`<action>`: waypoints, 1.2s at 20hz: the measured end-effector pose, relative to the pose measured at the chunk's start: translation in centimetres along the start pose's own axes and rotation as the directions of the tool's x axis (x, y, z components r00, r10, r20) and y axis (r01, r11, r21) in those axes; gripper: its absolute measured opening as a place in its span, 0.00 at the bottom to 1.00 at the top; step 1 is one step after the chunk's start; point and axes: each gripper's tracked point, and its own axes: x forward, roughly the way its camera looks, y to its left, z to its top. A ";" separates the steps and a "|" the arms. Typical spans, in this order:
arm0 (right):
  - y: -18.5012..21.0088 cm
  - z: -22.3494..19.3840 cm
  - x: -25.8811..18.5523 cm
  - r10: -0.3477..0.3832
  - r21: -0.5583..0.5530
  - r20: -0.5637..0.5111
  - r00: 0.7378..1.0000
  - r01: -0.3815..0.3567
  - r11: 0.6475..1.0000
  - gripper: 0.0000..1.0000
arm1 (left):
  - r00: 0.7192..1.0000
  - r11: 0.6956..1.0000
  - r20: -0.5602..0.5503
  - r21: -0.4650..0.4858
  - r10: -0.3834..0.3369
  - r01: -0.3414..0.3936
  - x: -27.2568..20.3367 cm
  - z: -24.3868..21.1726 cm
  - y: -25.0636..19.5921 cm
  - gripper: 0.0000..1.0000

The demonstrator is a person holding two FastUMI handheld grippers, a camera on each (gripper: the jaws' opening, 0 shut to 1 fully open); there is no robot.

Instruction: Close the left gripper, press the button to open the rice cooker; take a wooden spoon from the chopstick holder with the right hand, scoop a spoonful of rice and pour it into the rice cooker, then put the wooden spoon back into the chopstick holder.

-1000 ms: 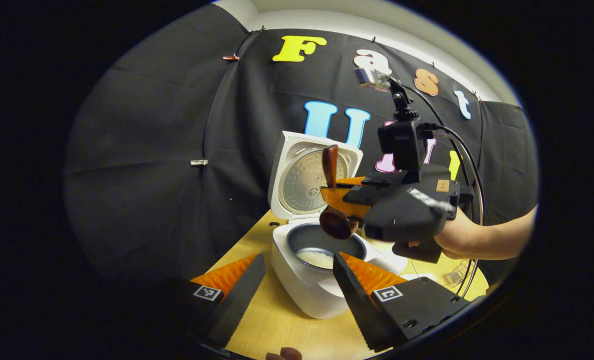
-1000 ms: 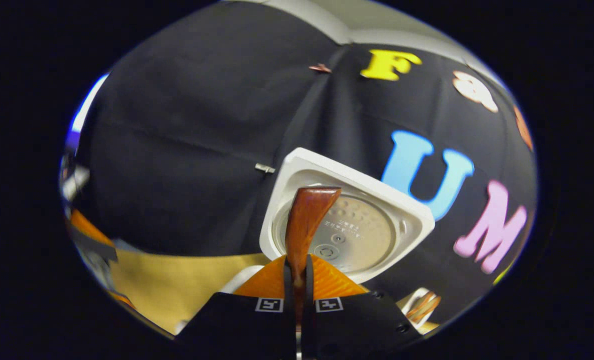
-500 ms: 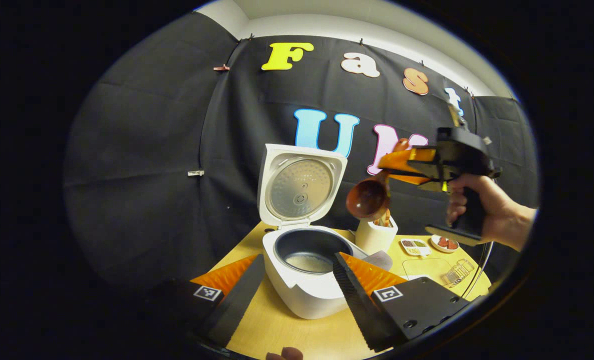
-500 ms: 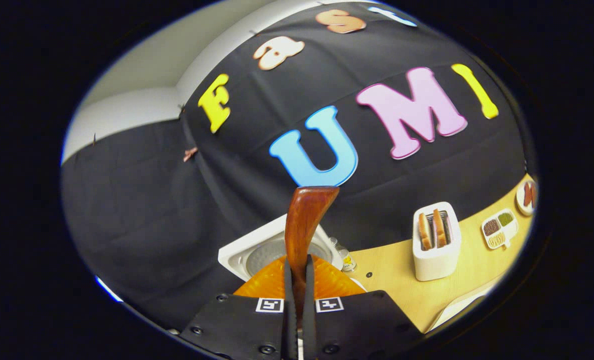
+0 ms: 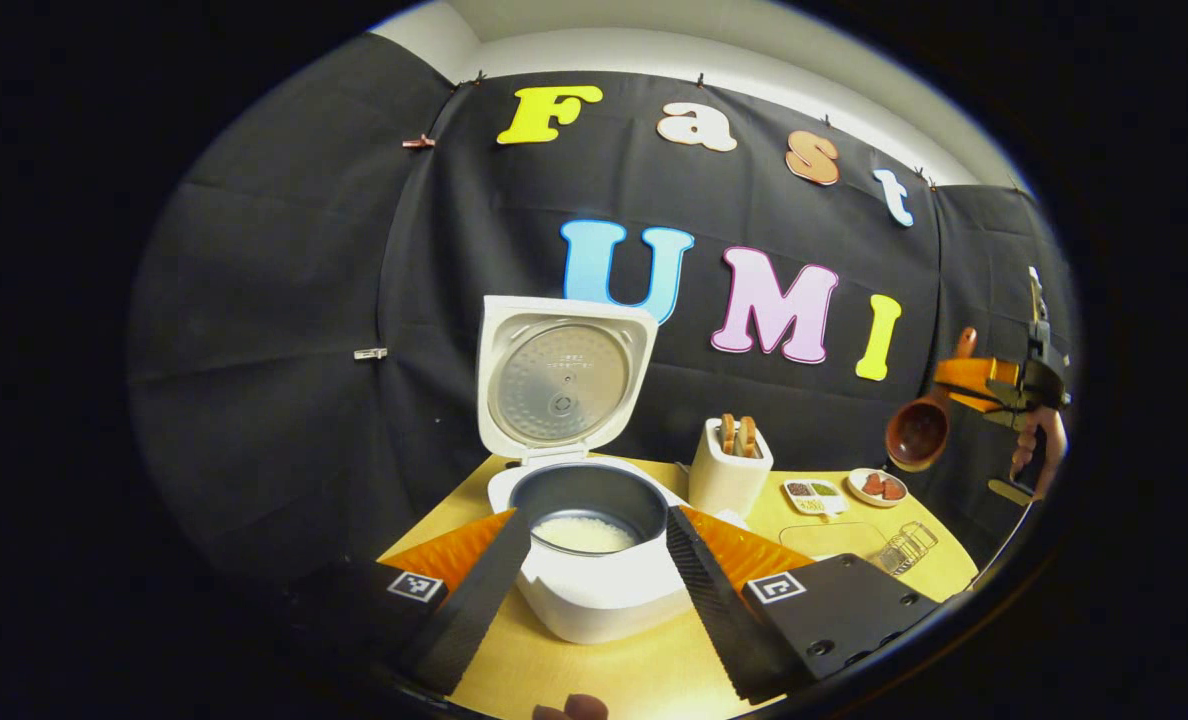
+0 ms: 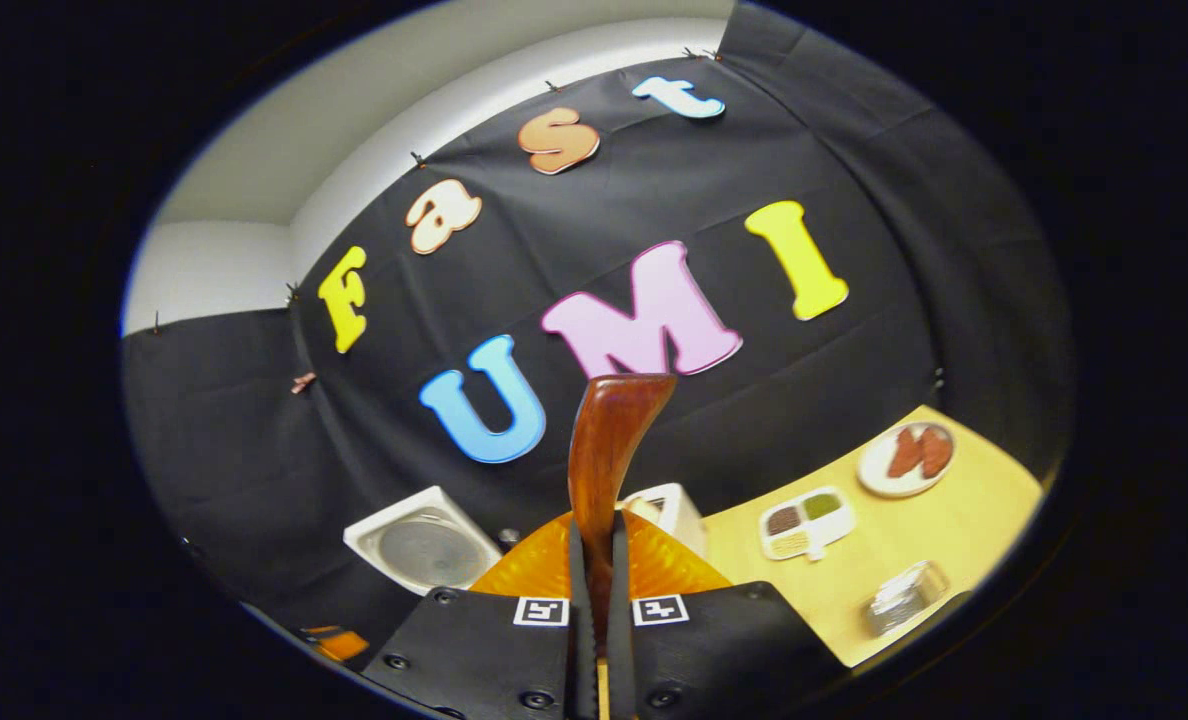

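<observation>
At the right edge of the left gripper view, a hand (image 5: 1039, 450) holds the right gripper (image 5: 964, 372) raised well above the wooden table (image 5: 594, 670), pinching a wooden spoon (image 5: 922, 425). The spoon's long axis slants, handle up-right, bowl down-left, its hollow facing the camera. In the right gripper view the handle (image 6: 609, 470) rises straight up from between the pressed-together fingers (image 6: 579, 600). At lower centre, the left gripper (image 5: 594, 590) is spread wide before the open rice cooker (image 5: 579, 480) holding rice (image 5: 584, 533). The white chopstick holder (image 5: 729, 475) stands just right of the cooker.
</observation>
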 end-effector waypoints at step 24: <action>-27.4 -13.2 1.2 -0.315 -0.081 -0.320 0.894 0.305 0.949 0.10 | 0.992 0.989 -0.002 0.075 0.128 -0.128 1.6 1.6 -6.8 0.94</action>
